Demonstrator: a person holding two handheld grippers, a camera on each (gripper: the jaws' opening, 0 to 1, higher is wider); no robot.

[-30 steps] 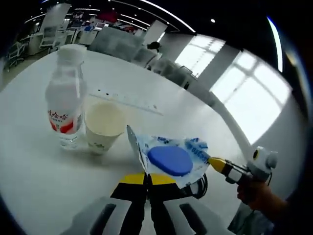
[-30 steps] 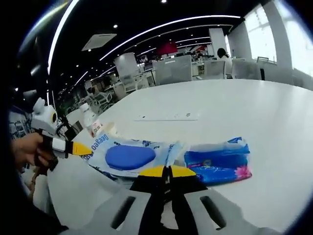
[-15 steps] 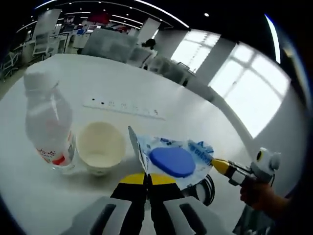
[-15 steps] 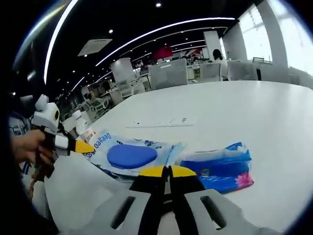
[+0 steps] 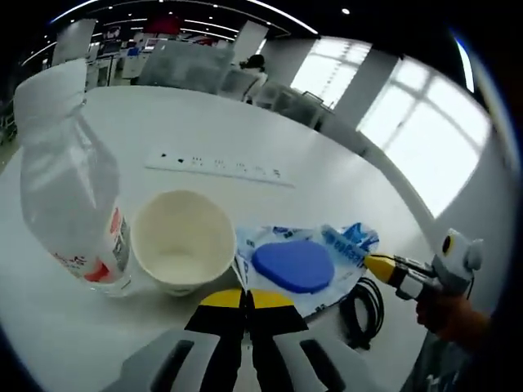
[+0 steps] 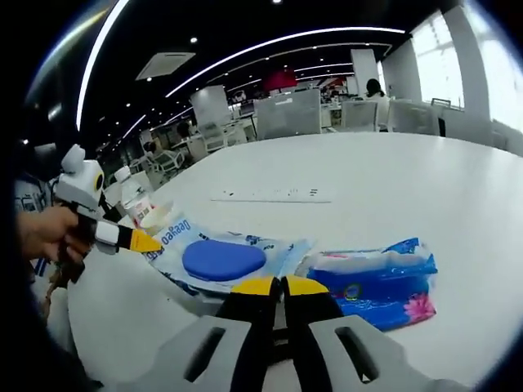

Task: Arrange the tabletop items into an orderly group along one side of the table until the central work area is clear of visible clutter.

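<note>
A wet-wipes pack (image 5: 294, 265) with a blue oval lid lies low over the white table (image 5: 98, 343), stretched between both grippers. My left gripper (image 5: 245, 296) is shut on the pack's near edge, just right of a paper cup (image 5: 181, 245). The right gripper (image 5: 382, 267) comes in from the right, its yellow tip pinching the pack's far corner. A clear water bottle (image 5: 69, 188) stands left of the cup. In the right gripper view, the right gripper (image 6: 282, 286) is shut at the edge of the pack (image 6: 225, 260), the left gripper (image 6: 140, 242) holding the other end.
A blue tissue packet (image 6: 376, 278) lies to the right of the wipes. A black cable coil (image 5: 364, 302) sits beside the pack. A long white strip with holes (image 5: 216, 166) lies across the middle of the table. A person's hand (image 5: 445, 314) holds the right gripper.
The left view has closed in on the bottle and cup. The wipes pack has come down from a raised tilt to lie flatter next to the cup. Both grippers keep their hold.
</note>
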